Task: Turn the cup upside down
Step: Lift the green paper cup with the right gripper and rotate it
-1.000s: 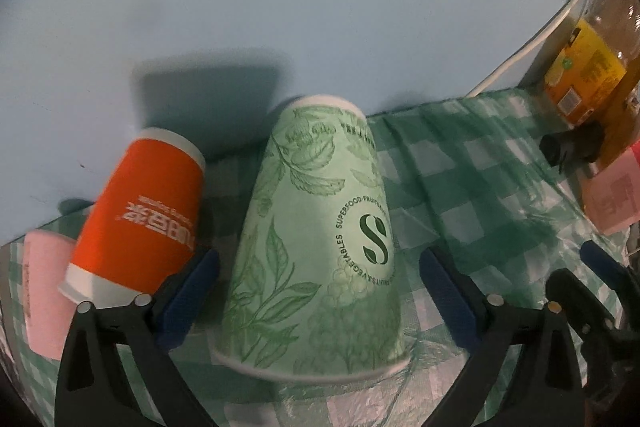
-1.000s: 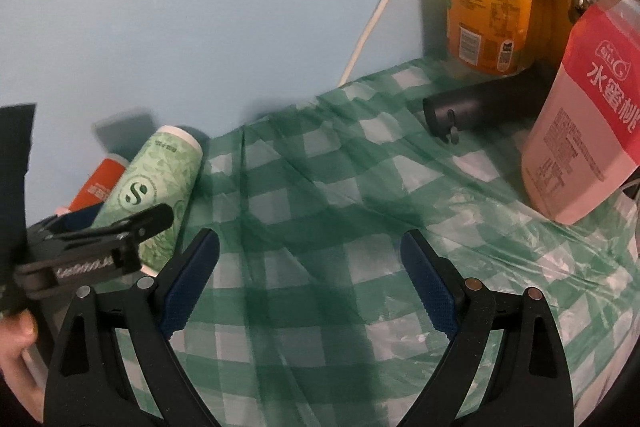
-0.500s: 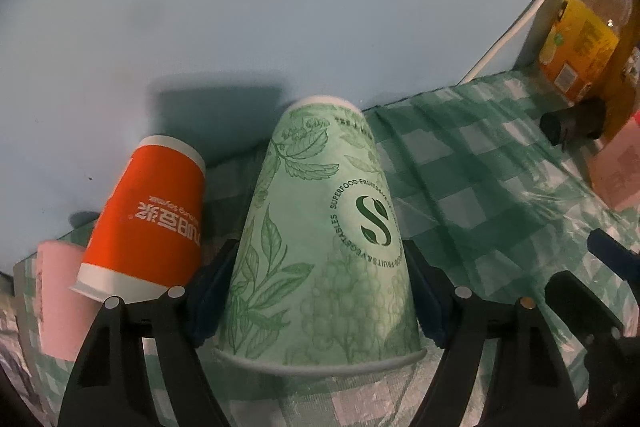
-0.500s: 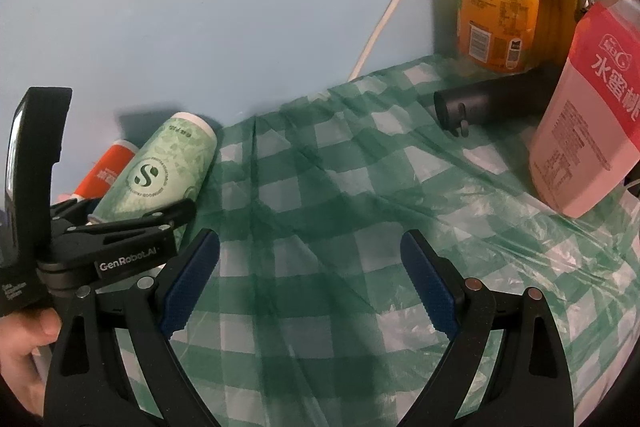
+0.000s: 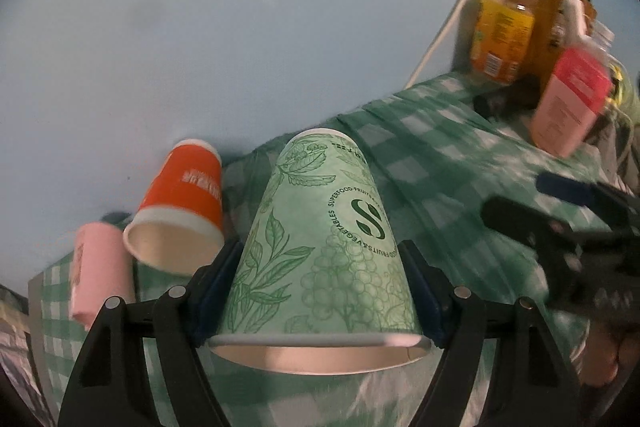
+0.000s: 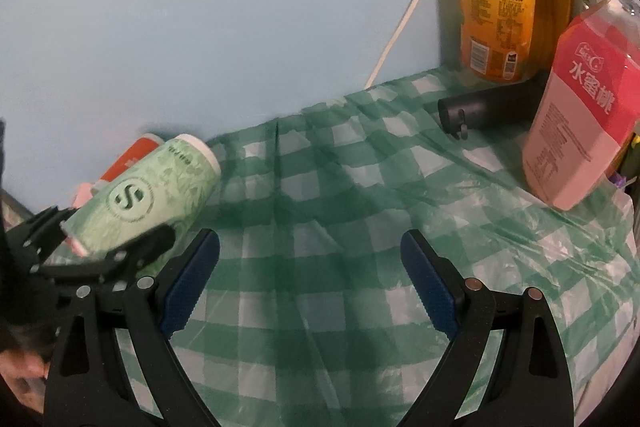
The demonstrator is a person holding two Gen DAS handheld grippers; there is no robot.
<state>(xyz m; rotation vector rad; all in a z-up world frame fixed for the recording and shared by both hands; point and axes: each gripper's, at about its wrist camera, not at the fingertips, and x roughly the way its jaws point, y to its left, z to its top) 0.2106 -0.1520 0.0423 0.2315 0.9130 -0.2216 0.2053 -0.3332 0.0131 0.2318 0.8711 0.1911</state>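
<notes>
A green paper cup [image 5: 320,251] with a leaf print and an "S" logo is clamped near its rim between the pads of my left gripper [image 5: 320,291]. The cup is lifted off the checked cloth and tilted, base pointing away and its open mouth toward the camera. It also shows in the right wrist view [image 6: 148,195], tilted, with the left gripper [image 6: 100,259] around it. My right gripper [image 6: 310,283] is open and empty above the green-checked tablecloth [image 6: 340,207].
An orange paper cup [image 5: 180,207] stands just left of the green cup, and a pink cup [image 5: 100,275] further left. At the right back stand a juice bottle [image 6: 496,7], a pink carton [image 6: 580,107], a black cylinder [image 6: 488,107] and a white cable [image 6: 404,15]. A blue wall is behind.
My left gripper closed on the green cup, then lifted and tilted it so its open mouth shows. The right gripper stayed open, nearly still.
</notes>
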